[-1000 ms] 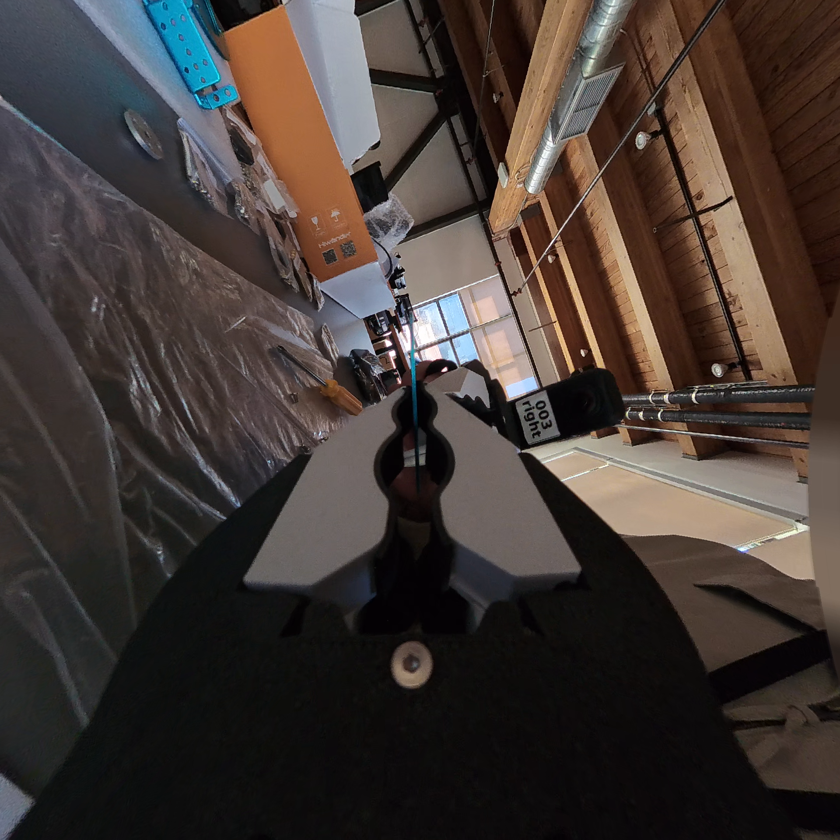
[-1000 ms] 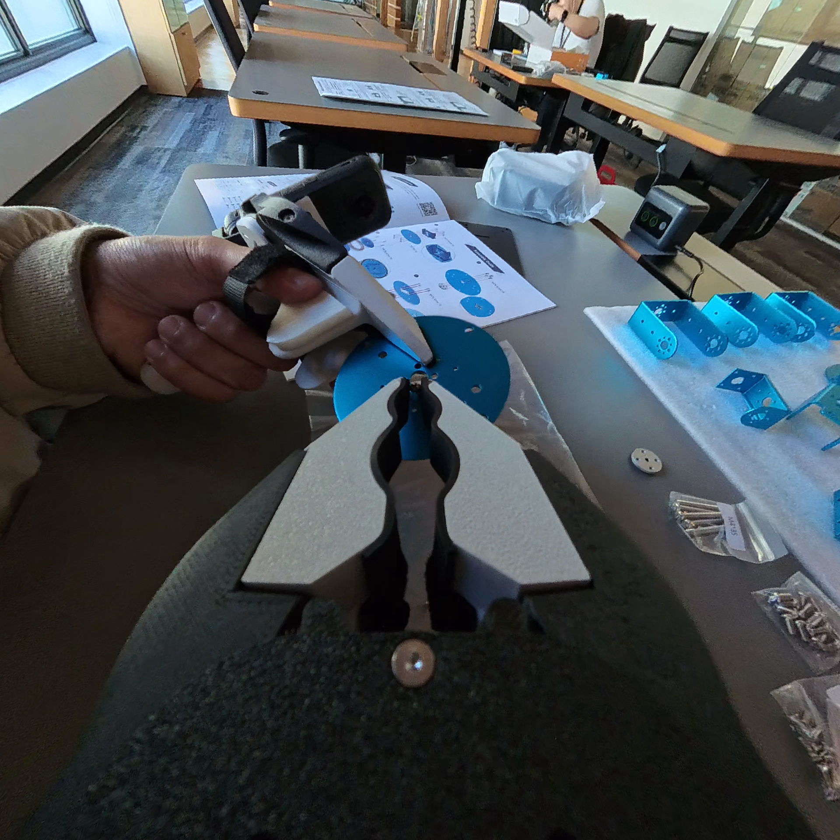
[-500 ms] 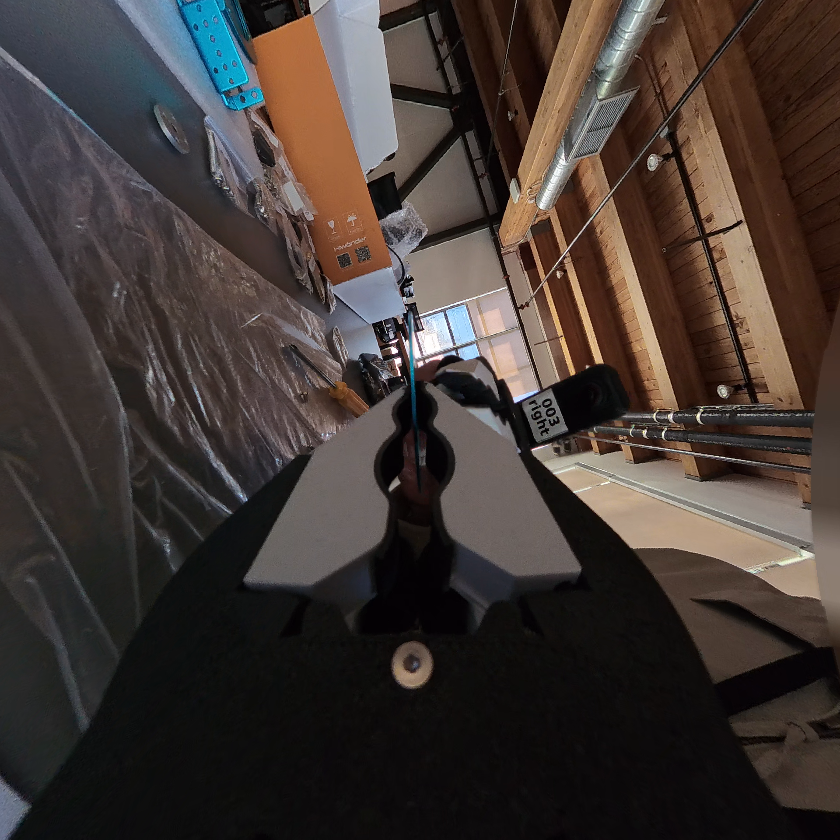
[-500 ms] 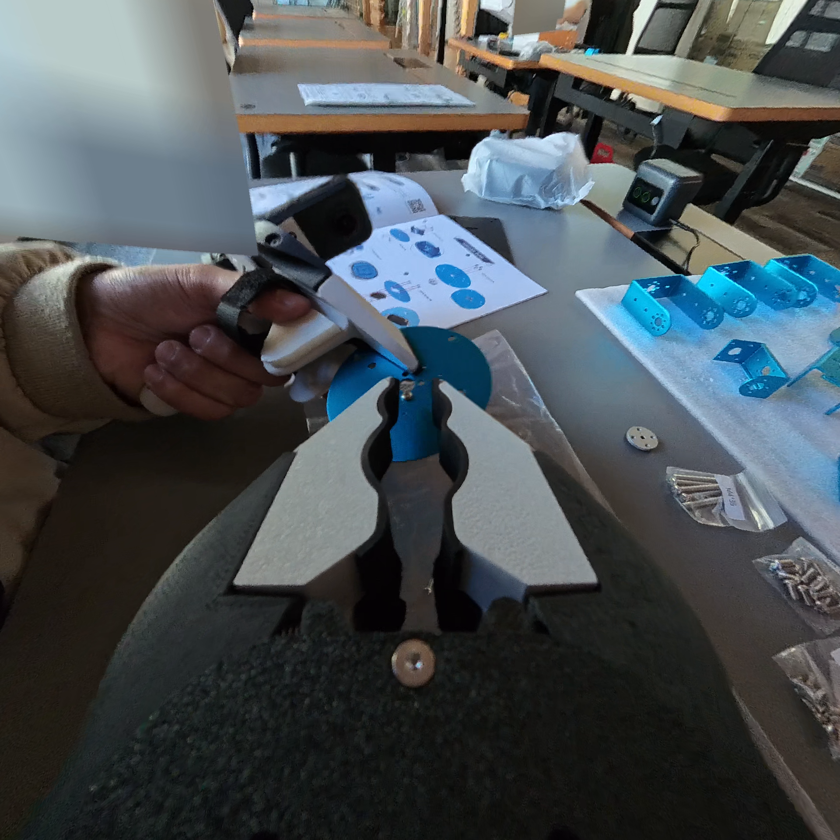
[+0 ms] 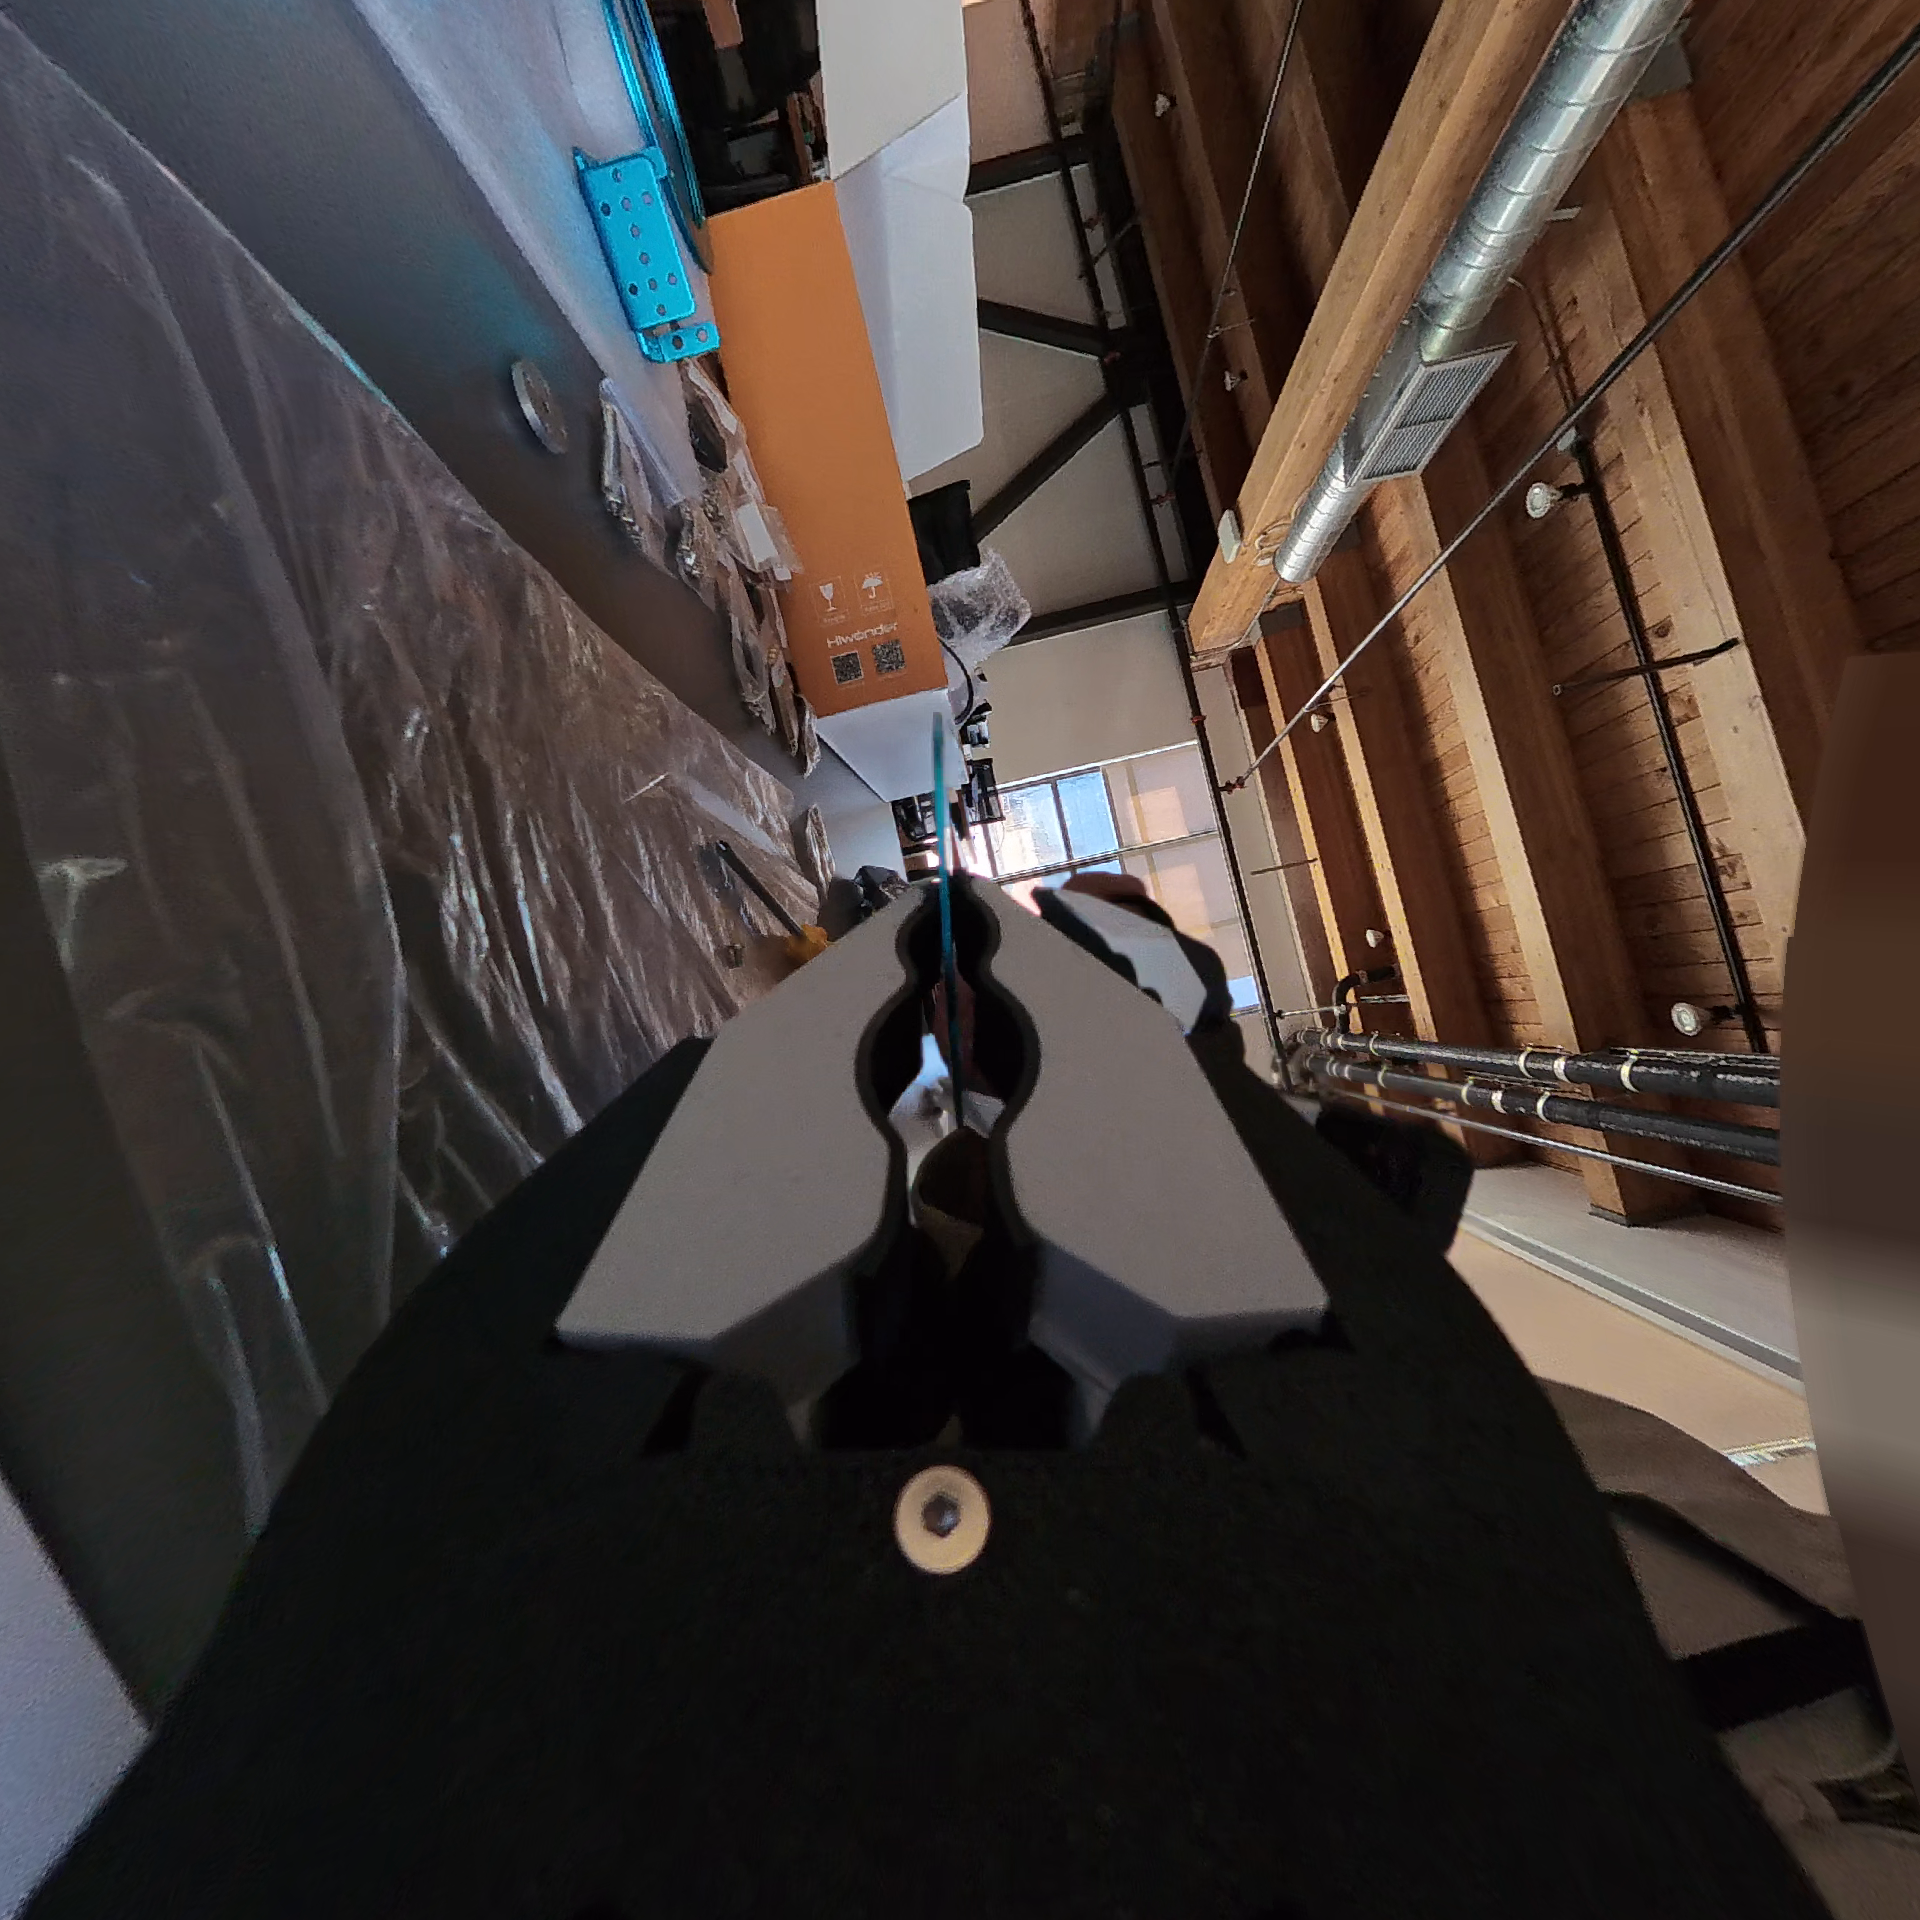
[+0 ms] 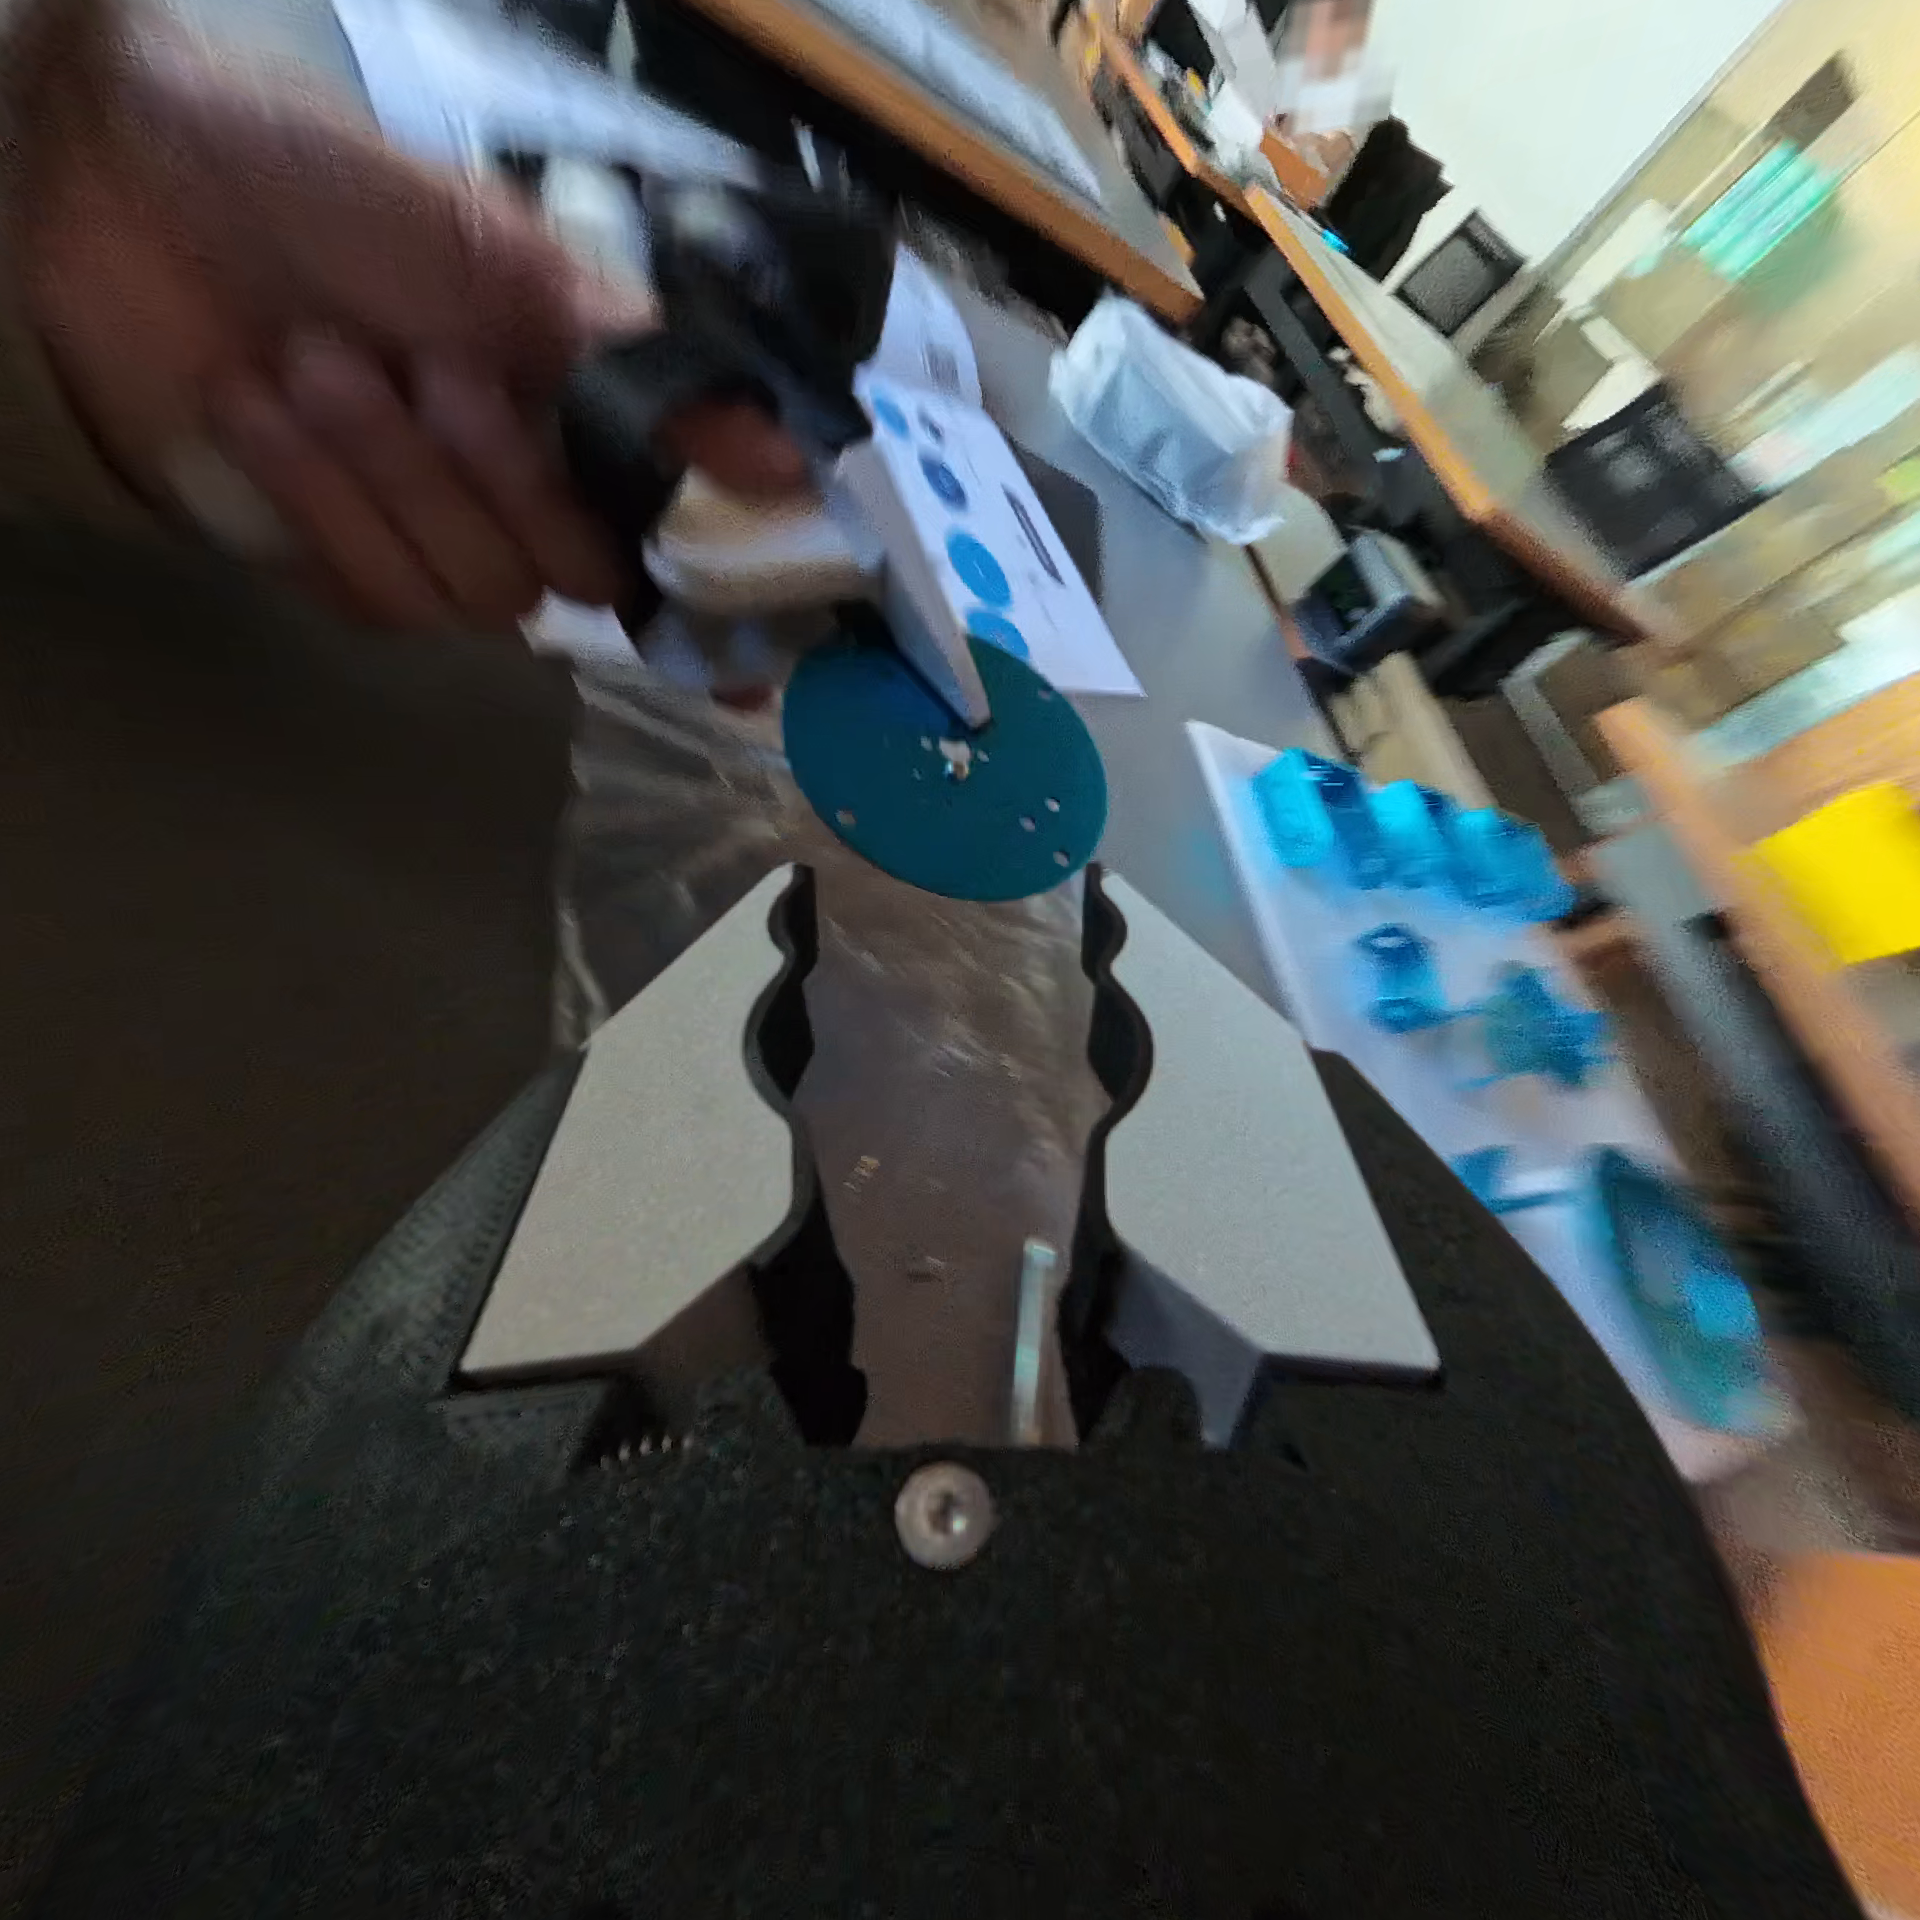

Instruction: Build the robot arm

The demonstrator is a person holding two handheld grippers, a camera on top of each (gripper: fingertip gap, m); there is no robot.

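Observation:
My left gripper [image 5: 951,896] is shut on a thin blue round plate [image 5: 940,790], which I see edge-on between its pads. In the right wrist view a hand [image 6: 312,343] holds that left gripper [image 6: 971,707] clamped on the blue plate [image 6: 935,810], tilted above the table. A small silver screw [image 6: 956,767] sits at the plate's centre. My right gripper [image 6: 943,878] is wide open and empty, just below the plate's near edge. A slim silver metal piece [image 6: 1034,1340] shows low between its fingers.
A crinkled clear plastic bag [image 6: 935,1039] lies on the grey table below. A white foam sheet with blue brackets [image 6: 1403,831] is to the right, a printed sheet [image 6: 997,561] behind. An orange box [image 5: 821,436], screw bags [image 5: 717,520] and a screwdriver [image 5: 769,914] lie farther off. My hands' fingertips stand some 6 centimeters from each other.
My right gripper was shut at the plate's centre; it has opened wide and drawn back, with the view swinging and blurring. The left gripper still clamps the plate.

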